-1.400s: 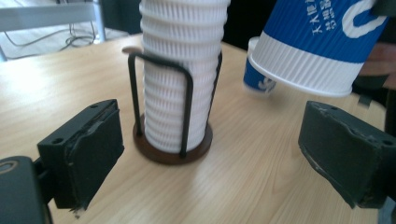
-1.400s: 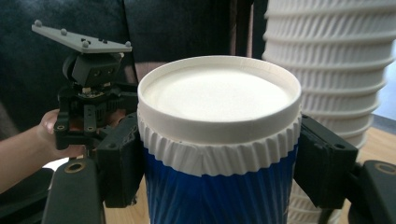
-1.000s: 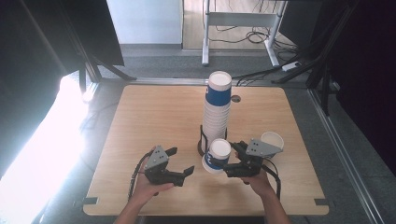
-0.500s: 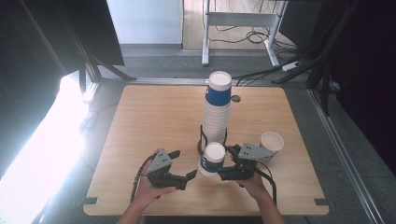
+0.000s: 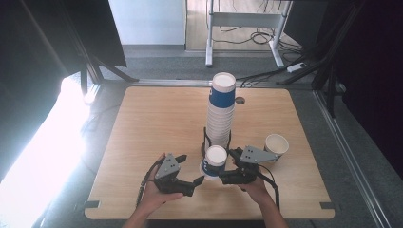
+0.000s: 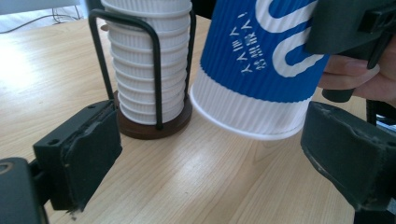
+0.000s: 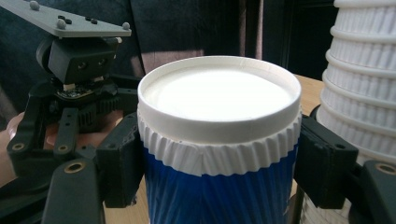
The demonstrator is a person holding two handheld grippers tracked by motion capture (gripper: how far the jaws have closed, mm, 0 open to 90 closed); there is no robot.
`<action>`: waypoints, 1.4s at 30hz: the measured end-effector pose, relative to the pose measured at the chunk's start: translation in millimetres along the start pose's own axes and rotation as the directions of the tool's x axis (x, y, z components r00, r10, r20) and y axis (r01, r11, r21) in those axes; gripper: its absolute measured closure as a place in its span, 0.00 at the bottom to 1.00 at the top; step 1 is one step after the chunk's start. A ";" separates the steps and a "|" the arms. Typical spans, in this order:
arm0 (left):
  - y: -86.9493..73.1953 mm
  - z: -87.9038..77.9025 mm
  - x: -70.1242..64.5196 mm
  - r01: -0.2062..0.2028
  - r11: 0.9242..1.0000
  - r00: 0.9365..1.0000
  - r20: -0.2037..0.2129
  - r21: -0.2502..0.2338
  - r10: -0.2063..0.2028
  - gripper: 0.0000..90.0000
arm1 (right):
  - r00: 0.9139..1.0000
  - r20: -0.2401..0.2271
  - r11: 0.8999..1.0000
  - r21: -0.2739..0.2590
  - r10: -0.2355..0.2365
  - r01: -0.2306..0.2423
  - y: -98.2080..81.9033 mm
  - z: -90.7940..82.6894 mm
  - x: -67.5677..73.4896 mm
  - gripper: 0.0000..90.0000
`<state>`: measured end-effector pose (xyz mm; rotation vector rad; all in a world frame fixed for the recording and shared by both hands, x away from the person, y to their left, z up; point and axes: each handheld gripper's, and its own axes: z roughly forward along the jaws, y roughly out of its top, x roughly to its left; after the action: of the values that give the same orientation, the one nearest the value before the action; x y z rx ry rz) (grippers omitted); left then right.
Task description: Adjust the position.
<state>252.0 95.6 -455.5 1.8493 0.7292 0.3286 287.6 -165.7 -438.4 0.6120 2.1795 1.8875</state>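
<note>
A blue and white paper cup hangs upside down and tilted just above the table, in front of the cup stack. My right gripper is shut on it, and its pads press the ribbed blue wall from both sides under the white base. My left gripper is open just left of the cup. Its jaws have just been opening, and in the left gripper view the cup's wide rim lies ahead between the pads, untouched.
A tall stack of white ribbed cups with a blue one on top stands in a black wire holder on a brown base. One upright cup sits at the right. A cable hole lies behind the stack.
The right gripper has carried the cup a little to the left and toward the front edge, closer to the left gripper. The left gripper's jaws stand slightly wider.
</note>
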 end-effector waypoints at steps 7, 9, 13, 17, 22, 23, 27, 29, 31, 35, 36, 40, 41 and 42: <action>2.6 9.6 -6.3 -0.021 1.000 1.000 0.010 0.011 0.021 0.06 | 1.000 -0.003 1.000 0.003 -0.001 0.001 0.6 3.1 3.1 0.30; 3.5 14.1 -9.6 -0.041 0.999 0.999 0.008 0.021 0.041 0.06 | 1.000 -0.005 1.000 0.005 -0.002 0.002 0.3 4.6 3.8 0.30; 4.8 22.9 -13.8 -0.045 0.999 0.999 0.018 0.031 0.044 0.05 | 1.000 -0.009 1.000 0.008 -0.001 0.001 0.0 6.8 6.2 0.30; 5.8 30.5 -16.5 -0.051 0.998 0.999 0.022 0.034 0.050 0.06 | 1.000 -0.015 1.000 0.008 -0.004 0.004 0.2 7.8 8.9 0.30; 5.3 36.7 -17.2 -0.052 0.999 0.998 0.019 0.015 0.052 0.09 | 1.000 -0.027 1.000 0.004 -0.004 0.005 0.8 9.3 10.9 0.30; 5.2 36.8 -17.6 -0.056 0.998 0.998 0.019 0.013 0.056 0.10 | 1.000 -0.024 1.000 0.007 -0.009 0.009 0.5 10.1 11.3 0.30; 3.1 36.7 -20.2 -0.086 0.996 0.996 0.010 -0.007 0.086 0.17 | 1.000 -0.022 1.000 0.014 -0.011 0.011 -0.1 9.9 10.4 0.29; 2.9 37.0 -20.1 -0.087 0.996 0.996 0.008 -0.005 0.087 0.17 | 1.000 -0.024 1.000 0.014 -0.003 0.003 -0.6 9.5 8.9 0.29; 2.7 37.2 -20.4 -0.088 0.996 0.996 0.007 -0.002 0.088 0.18 | 1.000 -0.024 1.000 0.016 -0.001 0.001 -0.9 9.8 8.5 0.29; 1.9 36.5 -20.3 -0.094 0.996 0.996 0.006 0.009 0.094 0.19 | 1.000 -0.027 1.000 0.031 0.005 -0.005 -1.3 10.6 8.5 0.28; 1.9 36.3 -20.1 -0.094 0.995 0.996 0.006 0.011 0.094 0.19 | 1.000 -0.027 0.999 0.033 0.007 -0.006 -1.3 10.8 8.5 0.28; 1.9 36.1 -19.7 -0.103 0.994 0.995 0.007 0.019 0.103 0.20 | 0.999 -0.030 0.999 0.039 0.028 -0.027 -1.5 11.3 7.5 0.28; 1.9 36.1 -19.7 -0.107 0.994 0.994 0.006 0.022 0.107 0.20 | 0.999 -0.031 0.999 0.042 0.030 -0.029 -1.7 11.1 7.2 0.28; 1.9 36.4 -19.8 -0.111 0.993 0.994 0.004 0.027 0.111 0.20 | 0.999 -0.033 0.999 0.045 0.031 -0.029 -1.8 11.1 7.1 0.27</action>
<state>257.0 55.8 -465.8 1.9197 0.6329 0.3892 285.4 -152.9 -441.2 0.6293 2.2504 1.8821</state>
